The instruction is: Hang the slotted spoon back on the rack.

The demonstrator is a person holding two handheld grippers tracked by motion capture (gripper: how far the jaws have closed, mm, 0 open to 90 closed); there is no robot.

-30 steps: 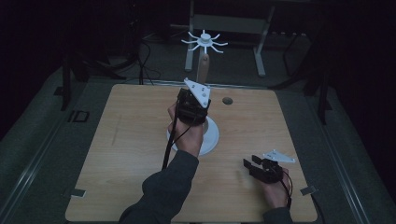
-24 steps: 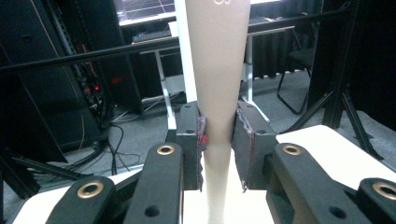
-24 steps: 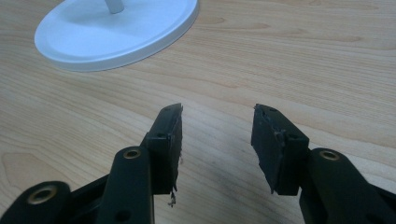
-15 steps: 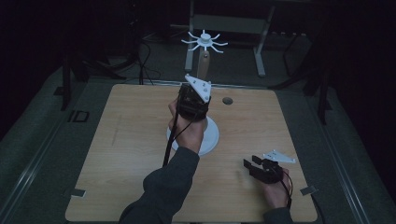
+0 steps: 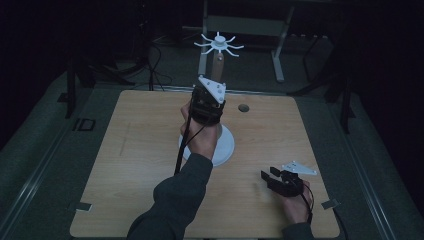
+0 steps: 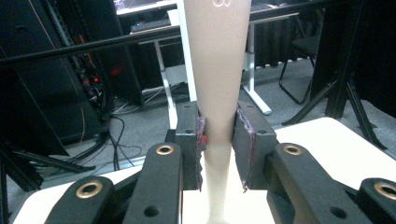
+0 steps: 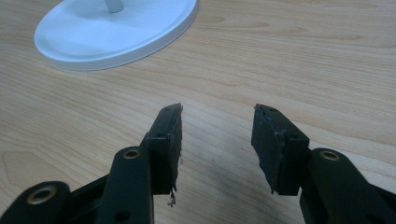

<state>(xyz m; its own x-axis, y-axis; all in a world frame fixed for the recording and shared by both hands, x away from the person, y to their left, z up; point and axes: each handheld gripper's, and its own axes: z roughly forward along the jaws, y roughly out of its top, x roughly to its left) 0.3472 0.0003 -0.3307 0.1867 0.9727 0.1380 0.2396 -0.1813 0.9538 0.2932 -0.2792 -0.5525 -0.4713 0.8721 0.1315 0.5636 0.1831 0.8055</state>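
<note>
A stand rises mid-table: a white round base (image 5: 226, 145), a tapered wooden post (image 5: 218, 62) and a white spoked top (image 5: 219, 44). My left gripper (image 5: 209, 102) is held upright at the post, above the base. In the left gripper view its pads (image 6: 243, 140) press both sides of the post (image 6: 217, 70), so the gripper (image 6: 219, 135) is shut on it. My right gripper (image 5: 268, 175) rests low on the table at the front right, open, nothing between its jaws. In the right gripper view it (image 7: 217, 130) faces bare wood, the base (image 7: 116, 28) farther off.
The wooden table (image 5: 140, 150) has a small dark hole (image 5: 243, 107) right of the stand. Dark floor, cables and metal frame legs (image 5: 277, 55) lie beyond the far edge. Tape tabs (image 5: 80, 206) mark the front corners.
My left gripper has edged slightly upward along the post. The right gripper has stayed where it was.
</note>
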